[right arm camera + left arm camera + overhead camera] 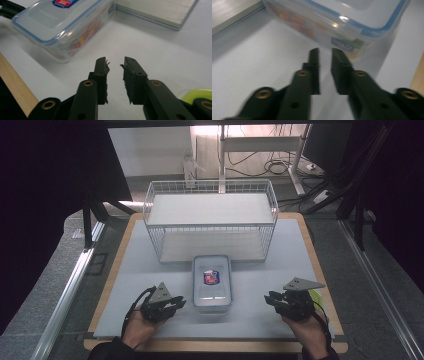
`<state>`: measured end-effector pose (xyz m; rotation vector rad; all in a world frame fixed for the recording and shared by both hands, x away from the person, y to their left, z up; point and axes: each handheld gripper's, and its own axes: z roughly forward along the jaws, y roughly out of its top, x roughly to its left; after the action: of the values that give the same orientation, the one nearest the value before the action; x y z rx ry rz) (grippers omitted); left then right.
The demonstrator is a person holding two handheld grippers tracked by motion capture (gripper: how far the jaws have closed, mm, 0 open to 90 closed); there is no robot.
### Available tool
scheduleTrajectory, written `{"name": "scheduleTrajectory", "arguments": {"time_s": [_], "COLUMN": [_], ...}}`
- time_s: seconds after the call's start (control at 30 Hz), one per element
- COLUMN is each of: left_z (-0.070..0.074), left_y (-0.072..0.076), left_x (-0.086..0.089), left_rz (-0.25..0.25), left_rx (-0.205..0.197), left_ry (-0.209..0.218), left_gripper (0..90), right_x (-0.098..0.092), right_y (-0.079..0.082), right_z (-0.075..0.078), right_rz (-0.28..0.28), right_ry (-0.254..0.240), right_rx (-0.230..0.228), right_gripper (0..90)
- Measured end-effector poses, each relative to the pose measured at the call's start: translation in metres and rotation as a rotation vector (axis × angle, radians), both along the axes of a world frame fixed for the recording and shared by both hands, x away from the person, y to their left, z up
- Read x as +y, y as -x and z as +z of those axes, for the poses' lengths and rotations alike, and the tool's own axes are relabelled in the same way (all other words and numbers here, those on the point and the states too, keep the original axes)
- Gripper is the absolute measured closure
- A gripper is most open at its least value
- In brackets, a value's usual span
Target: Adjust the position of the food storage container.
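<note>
A clear plastic food container [212, 282] with a blue-rimmed lid and a red and blue label lies on the white mat, in front of the wire basket. My left gripper [181, 301] rests to its left, jaws pointing at its near corner. In the left gripper view the container [352, 25] lies just past my left gripper [325, 51], whose jaws stand almost together with nothing between them. My right gripper [269, 297] is to the container's right with bare mat between. In the right gripper view my right gripper [115, 60] has a small empty gap, and the container [62, 22] lies off to the upper left.
A white wire basket [210, 220] with an upper shelf stands at the back of the mat, its base board [160, 12] showing in the right gripper view. A yellow-green object [316, 296] lies beside my right hand. The table's wooden edge [310, 245] frames the mat.
</note>
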<state>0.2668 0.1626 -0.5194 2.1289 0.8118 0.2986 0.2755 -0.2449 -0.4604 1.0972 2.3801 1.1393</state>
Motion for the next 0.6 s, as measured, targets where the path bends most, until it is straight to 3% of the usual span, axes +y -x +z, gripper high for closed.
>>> {"name": "scheduleTrajectory", "arguments": {"time_s": [0.2, 0.27, 0.5, 0.6], "left_z": [-0.006, -0.006, -0.008, -0.011], "left_y": [-0.004, -0.004, -0.009, -0.015], "left_x": [-0.015, -0.023, -0.049, -0.071], "left_rz": [-0.064, -0.075, -0.146, -0.211], "left_rx": [0.036, 0.024, 0.038, 0.062], "left_ry": [-0.006, -0.037, -0.005, 0.015], "left_gripper": [89.8, 89.9, 89.8, 88.8], "right_x": [0.008, 0.009, 0.011, 0.010], "right_y": [0.005, 0.006, 0.008, 0.006], "right_z": [-0.002, -0.003, -0.003, -0.005], "right_rz": [0.022, 0.028, 0.024, 0.018], "right_ry": [0.003, 0.007, -0.006, -0.013], "right_rx": [-0.013, -0.014, -0.009, 0.000], "right_gripper": [65.3, 64.5, 62.7, 62.7]}}
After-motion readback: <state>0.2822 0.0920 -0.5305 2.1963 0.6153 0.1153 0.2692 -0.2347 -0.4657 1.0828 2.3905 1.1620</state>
